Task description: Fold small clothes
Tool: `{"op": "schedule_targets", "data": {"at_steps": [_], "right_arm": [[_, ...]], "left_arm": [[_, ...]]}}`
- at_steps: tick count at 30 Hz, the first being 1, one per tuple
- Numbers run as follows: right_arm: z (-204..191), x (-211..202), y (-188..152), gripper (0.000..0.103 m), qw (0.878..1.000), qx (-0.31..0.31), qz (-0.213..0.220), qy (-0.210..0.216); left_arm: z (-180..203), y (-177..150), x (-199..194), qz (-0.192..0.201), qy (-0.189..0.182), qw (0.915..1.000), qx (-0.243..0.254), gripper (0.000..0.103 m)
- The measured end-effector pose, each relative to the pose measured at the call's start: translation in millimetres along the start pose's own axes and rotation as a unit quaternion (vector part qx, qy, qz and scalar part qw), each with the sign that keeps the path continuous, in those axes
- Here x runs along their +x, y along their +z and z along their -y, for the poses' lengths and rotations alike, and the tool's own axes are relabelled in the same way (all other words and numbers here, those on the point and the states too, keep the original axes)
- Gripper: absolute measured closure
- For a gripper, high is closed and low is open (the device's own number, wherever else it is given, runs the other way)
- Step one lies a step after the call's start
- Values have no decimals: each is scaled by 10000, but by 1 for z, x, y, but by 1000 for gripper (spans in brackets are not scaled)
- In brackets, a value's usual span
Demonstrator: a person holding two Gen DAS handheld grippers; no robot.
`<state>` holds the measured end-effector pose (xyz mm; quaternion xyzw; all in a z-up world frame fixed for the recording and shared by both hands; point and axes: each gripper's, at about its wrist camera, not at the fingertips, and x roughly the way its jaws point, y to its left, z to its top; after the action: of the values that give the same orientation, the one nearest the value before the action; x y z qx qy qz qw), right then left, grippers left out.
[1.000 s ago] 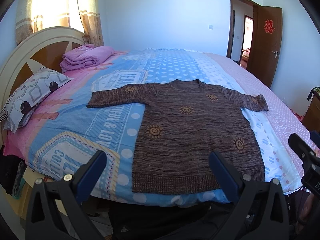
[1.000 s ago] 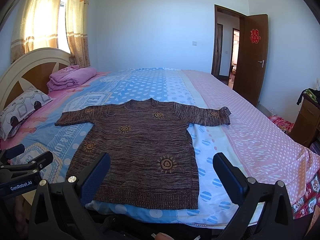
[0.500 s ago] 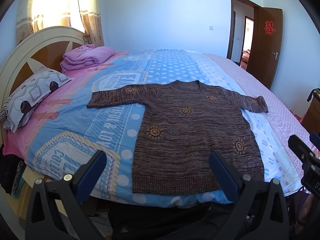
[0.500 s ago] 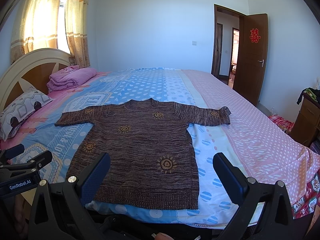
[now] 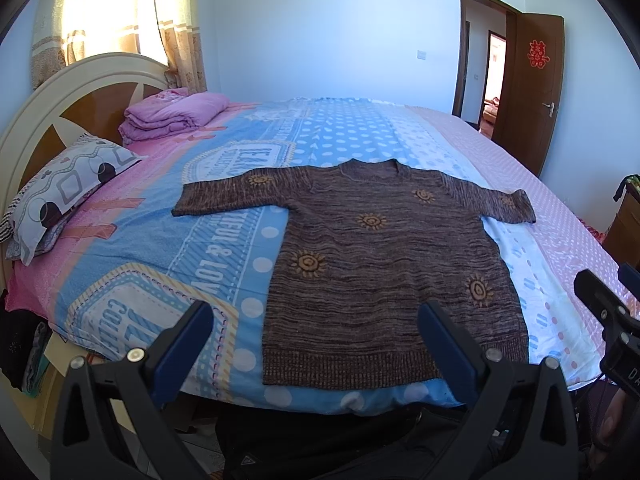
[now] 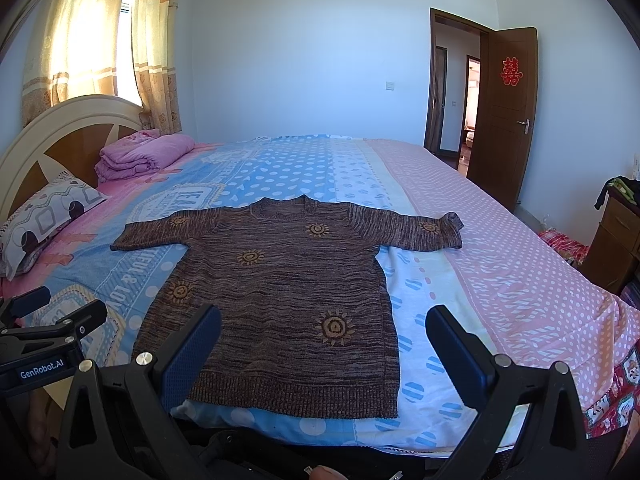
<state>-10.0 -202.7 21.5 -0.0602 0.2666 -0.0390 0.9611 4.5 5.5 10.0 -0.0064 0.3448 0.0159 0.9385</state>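
A brown knit sweater with orange sun motifs lies flat on the bed, front up, both sleeves spread out, hem toward me. It also shows in the right wrist view. My left gripper is open and empty, held off the bed's near edge in front of the hem. My right gripper is open and empty, also just short of the hem. Each gripper shows at the edge of the other's view: the right one and the left one.
The bed has a blue and pink patterned sheet. A folded pink blanket and a patterned pillow lie by the headboard at left. An open brown door is at the far right. A wooden cabinet stands at right.
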Motion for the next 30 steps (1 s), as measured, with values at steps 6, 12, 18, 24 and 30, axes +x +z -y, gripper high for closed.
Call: {"op": "schedule_targets", "data": {"at_steps": [6, 12, 18, 24, 30], "right_arm": [[-1, -1, 0, 1, 10000, -4, -3, 4], [-1, -1, 0, 1, 10000, -2, -4, 6], [-2, -1, -1, 1, 10000, -13, -10, 19], [-4, 0, -2, 1, 10000, -38, -31, 56], [-2, 4, -1, 1, 9999, -41, -32, 107]], "left_arm": [[1, -1, 0, 6, 0, 10000, -7, 0], [1, -1, 0, 0, -5, 10000, -3, 0], [1, -2, 0, 1, -5, 10000, -4, 0], [4, -4, 2, -32, -26, 10000, 15, 0], [8, -7, 9, -33, -45, 10000, 74, 0]]}}
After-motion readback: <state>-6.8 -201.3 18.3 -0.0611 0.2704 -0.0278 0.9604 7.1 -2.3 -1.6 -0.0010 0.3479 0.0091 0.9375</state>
